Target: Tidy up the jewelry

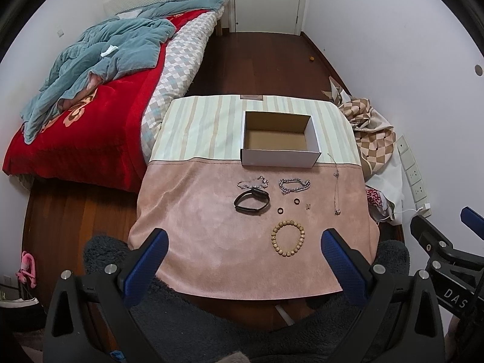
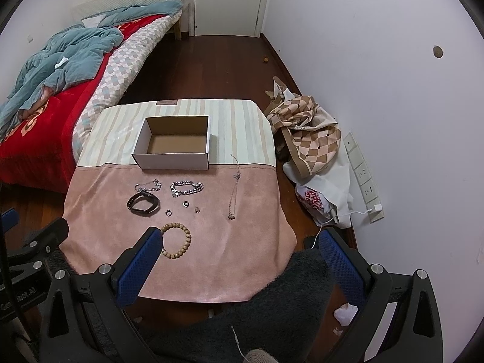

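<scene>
An open white cardboard box stands empty on a small table draped in pink and striped cloth. In front of it lie two silver chain bracelets, a black watch band, two small rings, a tiny earring, a thin necklace and a wooden bead bracelet. My left gripper is open and empty above the table's near edge. My right gripper is open and empty at the near right.
A bed with a red blanket and blue quilt stands left of the table. Checked fabric and bags are piled by the right wall, with a power strip. A dark fuzzy seat lies below the grippers. A closed door is at the back.
</scene>
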A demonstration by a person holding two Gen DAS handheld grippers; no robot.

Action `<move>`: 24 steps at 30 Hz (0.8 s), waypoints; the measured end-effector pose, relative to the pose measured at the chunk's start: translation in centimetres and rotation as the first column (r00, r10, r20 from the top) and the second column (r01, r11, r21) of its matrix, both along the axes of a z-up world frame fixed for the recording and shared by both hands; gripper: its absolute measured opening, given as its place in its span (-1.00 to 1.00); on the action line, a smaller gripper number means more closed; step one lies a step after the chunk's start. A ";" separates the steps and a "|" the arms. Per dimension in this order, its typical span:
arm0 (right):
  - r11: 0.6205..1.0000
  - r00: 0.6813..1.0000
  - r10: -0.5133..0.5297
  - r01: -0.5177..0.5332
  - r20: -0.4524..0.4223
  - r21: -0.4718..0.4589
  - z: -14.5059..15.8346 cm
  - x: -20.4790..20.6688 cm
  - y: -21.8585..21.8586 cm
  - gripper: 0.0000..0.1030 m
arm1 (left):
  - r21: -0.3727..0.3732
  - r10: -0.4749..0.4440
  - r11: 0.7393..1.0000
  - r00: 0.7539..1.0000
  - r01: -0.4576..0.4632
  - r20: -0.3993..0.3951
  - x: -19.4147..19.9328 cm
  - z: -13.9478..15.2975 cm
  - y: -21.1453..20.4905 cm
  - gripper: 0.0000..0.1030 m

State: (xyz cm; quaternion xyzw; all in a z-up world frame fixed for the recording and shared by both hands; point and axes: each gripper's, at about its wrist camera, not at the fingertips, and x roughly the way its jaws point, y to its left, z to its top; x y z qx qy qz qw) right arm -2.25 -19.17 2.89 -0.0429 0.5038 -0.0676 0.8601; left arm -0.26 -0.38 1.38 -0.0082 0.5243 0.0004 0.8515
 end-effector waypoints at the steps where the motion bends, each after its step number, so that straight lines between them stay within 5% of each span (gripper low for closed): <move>1: 1.000 1.000 0.000 0.000 0.001 0.000 0.1 0.0 0.0 1.00 | 0.001 -0.001 1.000 1.000 0.001 0.000 0.0 0.0 0.0 1.00; 24: 1.000 1.000 0.001 -0.001 0.012 -0.005 0.8 0.5 0.1 1.00 | -0.002 0.000 1.000 1.000 0.000 0.005 0.2 0.4 -0.1 1.00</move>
